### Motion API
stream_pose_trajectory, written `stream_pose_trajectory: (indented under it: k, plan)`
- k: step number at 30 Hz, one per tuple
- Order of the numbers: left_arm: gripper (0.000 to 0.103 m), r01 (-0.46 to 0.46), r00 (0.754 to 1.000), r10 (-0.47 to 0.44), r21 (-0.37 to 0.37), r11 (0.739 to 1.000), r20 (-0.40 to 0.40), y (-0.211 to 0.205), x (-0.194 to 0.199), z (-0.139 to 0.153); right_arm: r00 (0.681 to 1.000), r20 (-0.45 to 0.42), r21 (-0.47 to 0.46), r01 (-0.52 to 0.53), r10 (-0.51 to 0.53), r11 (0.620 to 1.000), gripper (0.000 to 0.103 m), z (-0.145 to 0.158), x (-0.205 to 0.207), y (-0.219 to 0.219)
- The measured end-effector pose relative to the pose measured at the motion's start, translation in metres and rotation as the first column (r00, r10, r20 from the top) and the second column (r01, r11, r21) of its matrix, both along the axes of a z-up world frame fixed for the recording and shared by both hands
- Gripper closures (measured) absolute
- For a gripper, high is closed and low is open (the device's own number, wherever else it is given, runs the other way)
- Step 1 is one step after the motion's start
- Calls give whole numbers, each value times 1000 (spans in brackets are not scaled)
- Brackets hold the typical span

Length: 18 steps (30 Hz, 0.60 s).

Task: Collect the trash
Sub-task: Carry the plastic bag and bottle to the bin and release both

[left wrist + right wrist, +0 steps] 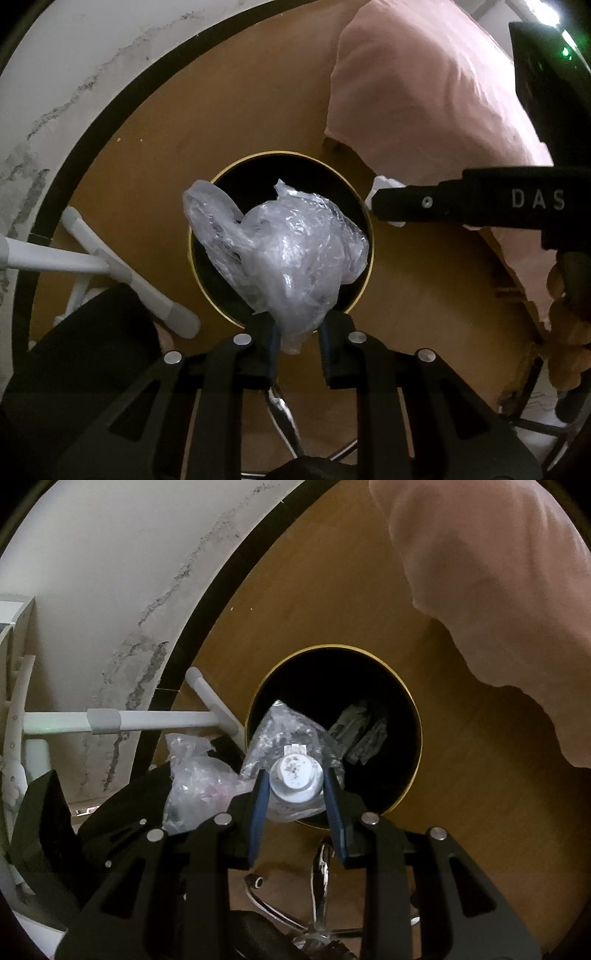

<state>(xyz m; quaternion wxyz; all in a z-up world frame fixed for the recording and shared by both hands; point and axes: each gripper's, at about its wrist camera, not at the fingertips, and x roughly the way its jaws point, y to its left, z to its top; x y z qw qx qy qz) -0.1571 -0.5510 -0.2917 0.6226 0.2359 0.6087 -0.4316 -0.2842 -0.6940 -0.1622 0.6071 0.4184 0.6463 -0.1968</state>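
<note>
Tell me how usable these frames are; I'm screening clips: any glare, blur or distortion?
Left wrist: fisheye bends the skirting into an arc; glare in the top right corner; the bag held by the left gripper is sharp. Right wrist: dim, the bin interior nearly black; the bottle in the right gripper is clear.

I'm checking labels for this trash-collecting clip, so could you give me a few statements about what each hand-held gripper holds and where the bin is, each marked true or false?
1. The left hand-held gripper grips a crumpled clear plastic bag. True.
2. The right hand-held gripper is open and holds nothing. False: it is shut on a bottle with a white cap.
3. The black bin has a gold rim. True.
4. The bin lies on its side. False: it stands upright, mouth up.
5. Both held items hang over the bin. True.
</note>
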Motion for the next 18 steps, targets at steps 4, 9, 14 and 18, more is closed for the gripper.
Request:
stream_pose_trajectory:
  k: [4,9,14,18]
  plan:
    - [30,10,1000,-10,-9,1000,28,-3,-1,4,999,11,3,40,-40,999,44,7,-7,-4]
    - [11,49,995,-45,-45,998,90,-9,-11,18,997,36,-72,73,-71,995,20,31,-12,-15]
    - [12,156,972,-137,-88,984,192,-15,-51,53,992,98,-274,104,-80,956,19,115,-20,-28]
    - [11,320,917,-224,-271,908,330,-8,-106,145,981,193,-559,119,-11,821,7,215,-32,-22]
